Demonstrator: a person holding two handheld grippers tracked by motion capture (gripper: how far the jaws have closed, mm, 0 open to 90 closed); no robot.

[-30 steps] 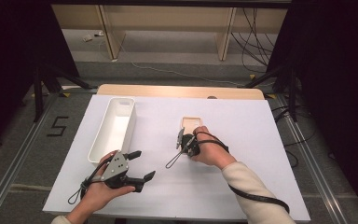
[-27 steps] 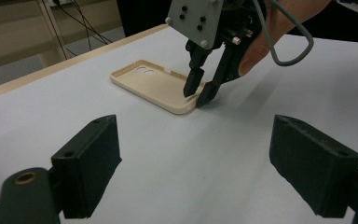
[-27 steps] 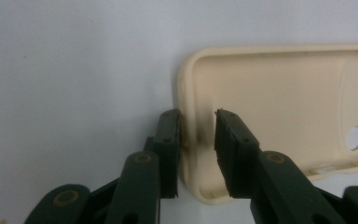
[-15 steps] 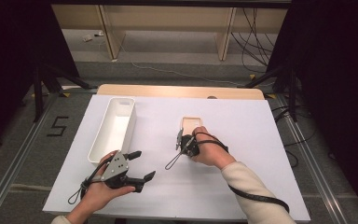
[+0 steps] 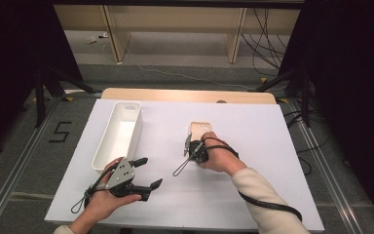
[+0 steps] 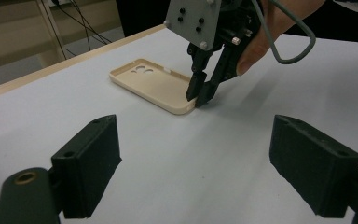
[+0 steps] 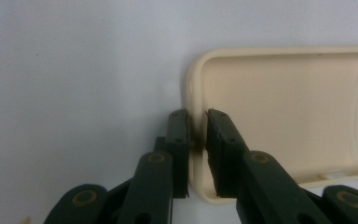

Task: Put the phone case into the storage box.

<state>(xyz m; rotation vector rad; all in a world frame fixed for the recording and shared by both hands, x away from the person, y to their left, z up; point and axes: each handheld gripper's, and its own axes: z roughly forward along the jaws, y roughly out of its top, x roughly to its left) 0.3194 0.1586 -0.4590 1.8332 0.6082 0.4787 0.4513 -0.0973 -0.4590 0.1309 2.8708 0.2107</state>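
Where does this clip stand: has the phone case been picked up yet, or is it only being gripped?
Done: the right gripper has reached the beige phone case, its jaws astride the near end wall; they have just been closing on it. In hand: the grip itself, with the case flat on the white table, not lifted. Left: lifting and moving it, perhaps to the white bin, which looks empty. The left gripper waits open near the front edge.

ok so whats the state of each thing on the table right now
cream plastic phone case: flat, hollow side up, short wall between right gripper's jaws
long white plastic bin: upright, empty
right gripper: just closing, clamped on case wall
left gripper: open, holding nothing
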